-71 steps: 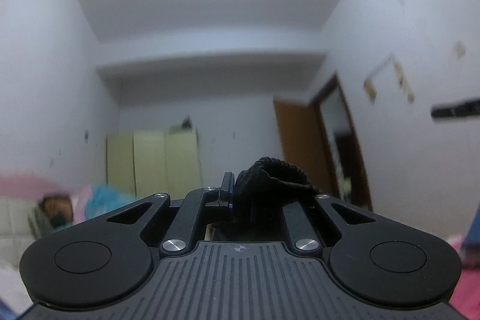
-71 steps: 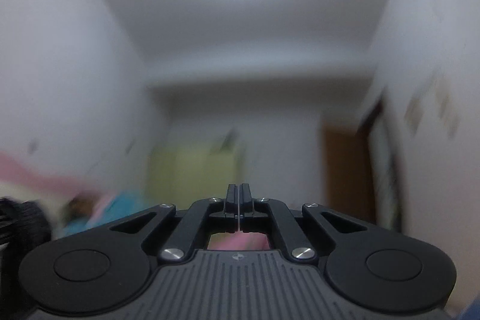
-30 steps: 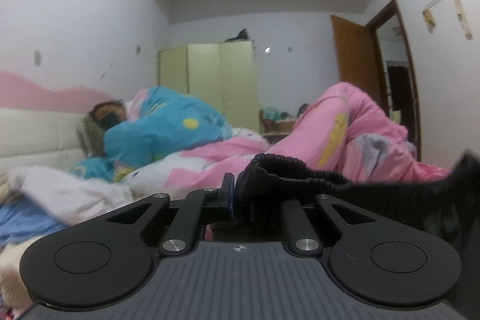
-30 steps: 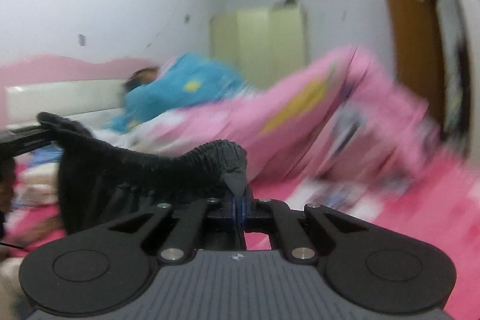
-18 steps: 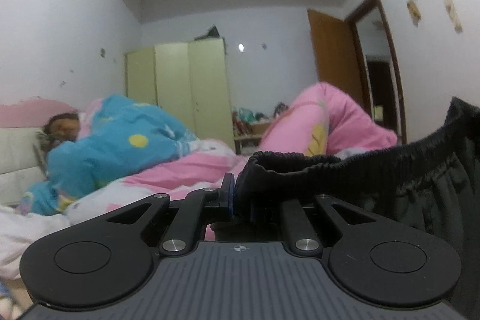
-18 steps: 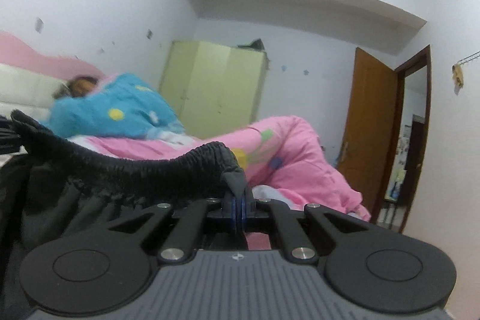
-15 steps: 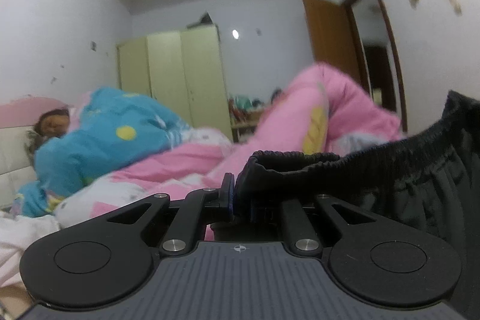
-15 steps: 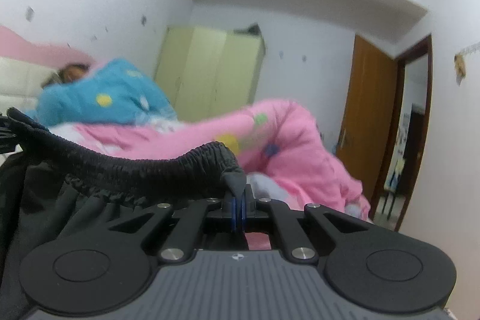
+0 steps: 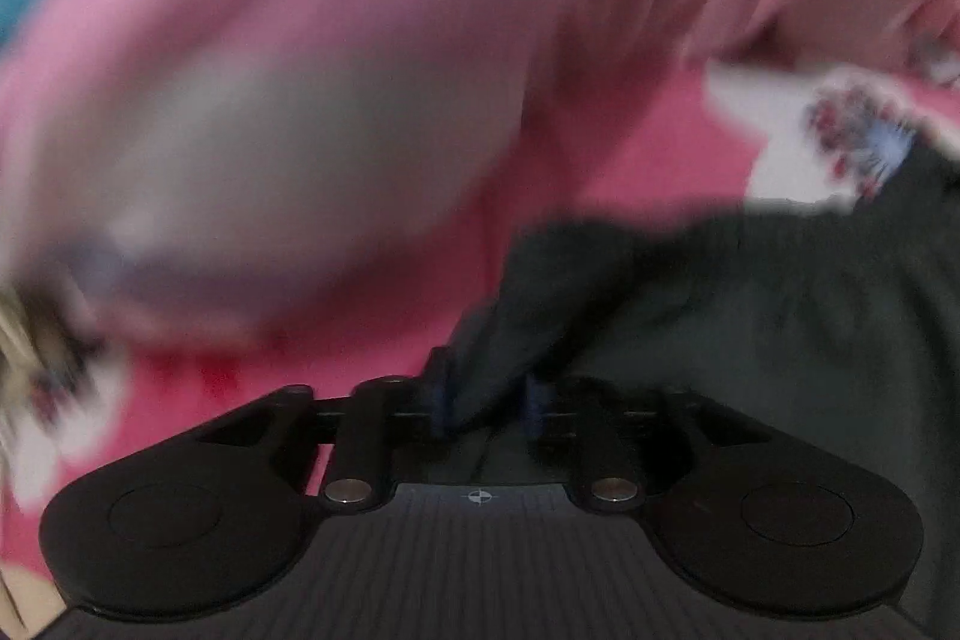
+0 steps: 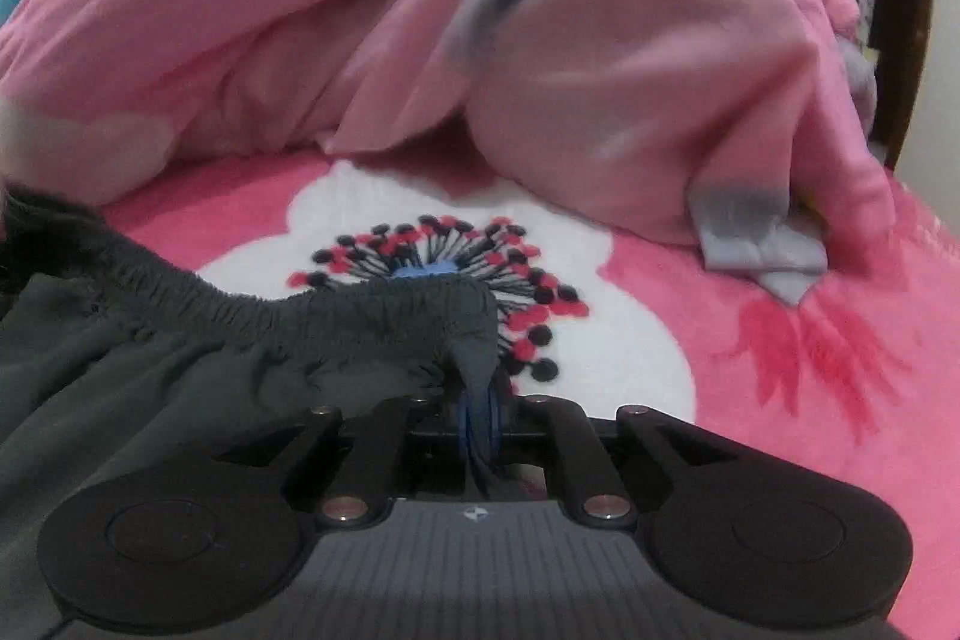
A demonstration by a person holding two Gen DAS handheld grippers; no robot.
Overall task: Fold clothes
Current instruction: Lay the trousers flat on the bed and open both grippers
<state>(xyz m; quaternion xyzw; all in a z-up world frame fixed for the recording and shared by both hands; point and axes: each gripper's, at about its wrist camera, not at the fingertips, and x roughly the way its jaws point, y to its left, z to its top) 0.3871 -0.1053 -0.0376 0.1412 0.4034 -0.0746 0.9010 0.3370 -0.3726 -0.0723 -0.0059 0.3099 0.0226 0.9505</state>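
A pair of black shorts with a gathered elastic waistband (image 10: 240, 316) hangs between both grippers. My right gripper (image 10: 478, 412) is shut on the right end of the waistband, just above the pink bed cover. In the blurred left wrist view the black shorts (image 9: 750, 310) spread to the right, and my left gripper (image 9: 483, 403) holds the waistband's left corner between its blue pads, which stand a little apart around the bunched cloth. The lower part of the shorts is out of sight.
A pink bed cover (image 10: 810, 370) with a white patch and a red-and-black flower print (image 10: 450, 250) lies just ahead. A rumpled pink quilt (image 10: 600, 70) with grey patches is heaped behind it. A brown door (image 10: 900, 10) stands at far right.
Both grippers have tipped down from the room view toward the bed, carrying the shorts with them. The left view is now motion-blurred. The wardrobe and the person under the blue blanket have left view.
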